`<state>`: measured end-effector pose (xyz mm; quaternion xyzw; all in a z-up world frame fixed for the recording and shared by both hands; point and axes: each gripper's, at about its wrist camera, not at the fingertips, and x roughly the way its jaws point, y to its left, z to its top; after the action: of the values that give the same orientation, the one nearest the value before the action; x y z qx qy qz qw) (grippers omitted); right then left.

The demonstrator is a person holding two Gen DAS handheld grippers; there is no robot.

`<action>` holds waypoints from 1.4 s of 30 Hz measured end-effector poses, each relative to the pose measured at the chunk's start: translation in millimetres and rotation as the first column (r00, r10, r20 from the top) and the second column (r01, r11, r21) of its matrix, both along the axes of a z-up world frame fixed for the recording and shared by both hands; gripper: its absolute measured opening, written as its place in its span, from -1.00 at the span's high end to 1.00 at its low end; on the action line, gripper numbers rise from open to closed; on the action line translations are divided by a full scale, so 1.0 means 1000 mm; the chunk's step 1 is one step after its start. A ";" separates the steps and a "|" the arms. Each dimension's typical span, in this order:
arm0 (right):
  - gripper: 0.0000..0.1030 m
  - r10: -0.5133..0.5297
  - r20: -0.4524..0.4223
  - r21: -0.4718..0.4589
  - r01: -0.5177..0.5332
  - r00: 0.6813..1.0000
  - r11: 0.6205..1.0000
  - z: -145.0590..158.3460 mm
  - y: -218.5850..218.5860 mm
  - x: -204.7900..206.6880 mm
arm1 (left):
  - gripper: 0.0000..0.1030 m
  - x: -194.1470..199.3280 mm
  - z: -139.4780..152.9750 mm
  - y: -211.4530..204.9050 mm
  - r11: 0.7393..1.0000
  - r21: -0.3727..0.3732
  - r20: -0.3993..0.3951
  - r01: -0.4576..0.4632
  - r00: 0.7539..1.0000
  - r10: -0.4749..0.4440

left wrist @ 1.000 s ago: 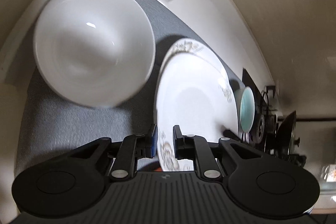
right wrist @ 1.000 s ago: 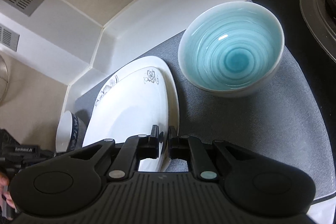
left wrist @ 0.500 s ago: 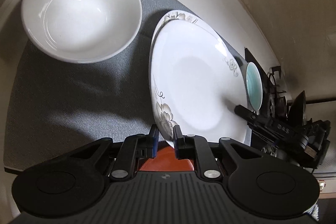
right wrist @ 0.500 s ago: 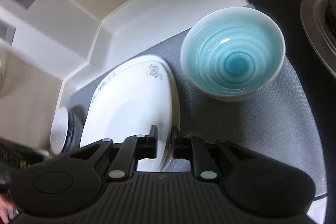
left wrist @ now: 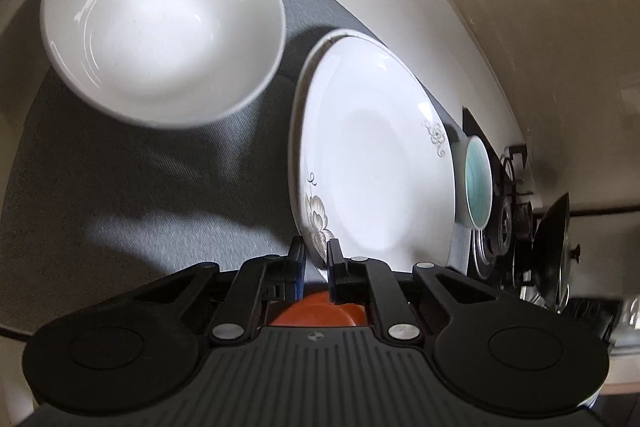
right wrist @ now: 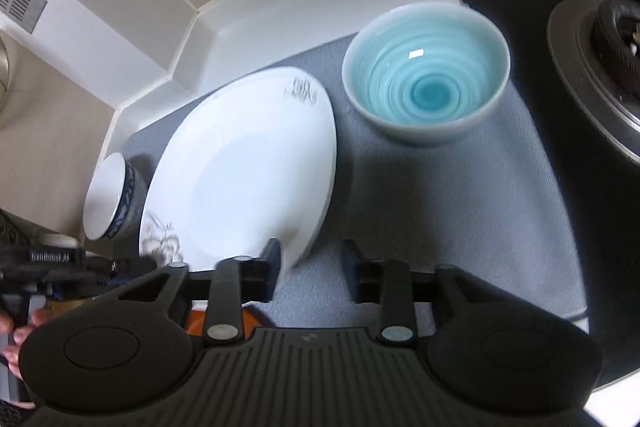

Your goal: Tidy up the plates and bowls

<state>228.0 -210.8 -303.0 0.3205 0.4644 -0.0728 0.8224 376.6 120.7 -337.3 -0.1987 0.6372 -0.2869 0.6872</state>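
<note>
White porcelain, round, with grey flower prints: the plate sits at the middle of the grey mat, and my left gripper is clenched on its near rim. My right gripper is closing; the plate's opposite edge is just inside its left finger, not yet pinched. A white bowl stands toward the mat's far left corner. A turquoise ringed bowl stands near the mat's right edge, beside the stove.

bowls: 3 | plates: 2, stacked | mat: 1
</note>
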 end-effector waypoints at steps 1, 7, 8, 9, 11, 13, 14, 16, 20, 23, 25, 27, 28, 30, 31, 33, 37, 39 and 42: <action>0.76 -0.006 0.011 -0.001 0.006 1.000 1.000 0.000 0.001 0.001 | 0.78 0.002 0.000 -0.001 1.000 0.009 0.006 0.001 1.000 -0.001; 0.96 -0.029 0.009 -0.032 0.030 1.000 0.999 -0.002 0.002 0.012 | 0.78 0.005 0.001 -0.003 1.000 0.021 0.007 0.010 1.000 -0.011; 0.92 -0.027 0.009 -0.028 0.027 1.000 0.999 -0.002 0.002 0.011 | 0.77 0.004 0.001 -0.003 1.000 0.019 0.009 0.016 1.000 -0.016; 0.87 -0.028 0.010 -0.028 0.028 1.000 0.999 0.000 0.003 0.007 | 0.77 0.003 0.001 -0.003 1.000 0.015 0.004 0.020 1.000 -0.020; 0.75 -0.001 -0.001 -0.038 0.001 1.000 0.999 0.002 0.008 -0.002 | 0.77 -0.001 0.004 -0.001 1.000 0.009 -0.007 0.030 1.000 -0.030; 0.36 0.046 -0.021 -0.066 -0.047 0.999 0.997 0.004 0.020 -0.017 | 0.77 -0.012 0.013 0.000 0.998 0.031 0.037 0.050 0.998 -0.051; 0.19 0.063 -0.028 -0.079 -0.065 0.998 0.995 0.004 0.029 -0.025 | 0.77 -0.019 0.018 -0.001 0.997 0.048 0.064 0.062 0.996 -0.065; 0.17 0.097 -0.049 -0.090 -0.101 0.994 0.991 0.000 0.047 -0.038 | 0.76 -0.034 0.026 -0.005 0.992 0.089 0.107 0.094 0.989 -0.103; 0.26 0.177 -0.065 -0.091 -0.183 0.982 0.979 -0.013 0.076 -0.051 | 0.53 -0.062 0.038 -0.018 0.974 0.169 0.185 0.148 0.966 -0.179; 0.85 0.203 -0.081 -0.098 -0.211 0.976 0.973 -0.023 0.080 -0.056 | 0.30 -0.077 0.042 -0.028 0.961 0.201 0.203 0.190 0.952 -0.230; 0.88 0.177 -0.077 -0.172 -0.188 0.981 0.967 -0.020 0.072 -0.063 | 0.09 -0.083 0.043 -0.037 0.951 0.221 0.210 0.215 0.942 -0.262; 0.91 0.096 -0.074 -0.215 -0.110 0.993 0.970 -0.015 0.051 -0.075 | -0.05 -0.089 0.043 -0.048 0.940 0.247 0.210 0.237 0.933 -0.291; 0.91 0.055 -0.068 -0.209 -0.068 0.996 0.976 -0.013 0.039 -0.082 | -0.06 -0.091 0.043 -0.054 0.933 0.255 0.205 0.253 0.929 -0.308; 0.91 0.000 -0.045 -0.200 -0.009 0.999 0.980 -0.008 0.021 -0.099 | -0.07 -0.095 0.043 -0.064 0.923 0.258 0.197 0.287 0.919 -0.341; 0.89 -0.019 -0.034 -0.195 0.012 0.999 0.981 -0.006 0.015 -0.106 | -0.10 -0.098 0.042 -0.071 0.917 0.261 0.194 0.302 0.914 -0.356; 0.84 -0.058 -0.026 -0.184 0.052 0.998 0.982 -0.004 0.007 -0.120 | -0.11 -0.105 0.038 -0.084 0.901 0.271 0.181 0.339 0.901 -0.393; 0.47 -0.084 0.007 -0.121 0.084 0.996 0.989 -0.012 0.005 -0.137 | 0.00 -0.115 0.017 -0.110 0.859 0.335 0.132 0.388 0.883 -0.451; 0.33 -0.077 0.015 -0.115 0.079 0.997 0.990 -0.017 0.007 -0.140 | 0.39 -0.119 0.004 -0.120 0.836 0.354 0.100 0.419 0.872 -0.479; 0.32 -0.076 0.029 -0.105 0.079 0.997 0.991 -0.027 0.011 -0.140 | 0.74 -0.129 -0.003 -0.134 0.811 0.395 0.126 0.431 0.849 -0.512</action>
<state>87.9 -199.9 -330.0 0.2950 0.4369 -0.1253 0.8405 247.8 -13.1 -340.6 0.1270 0.6246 -0.3512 0.6859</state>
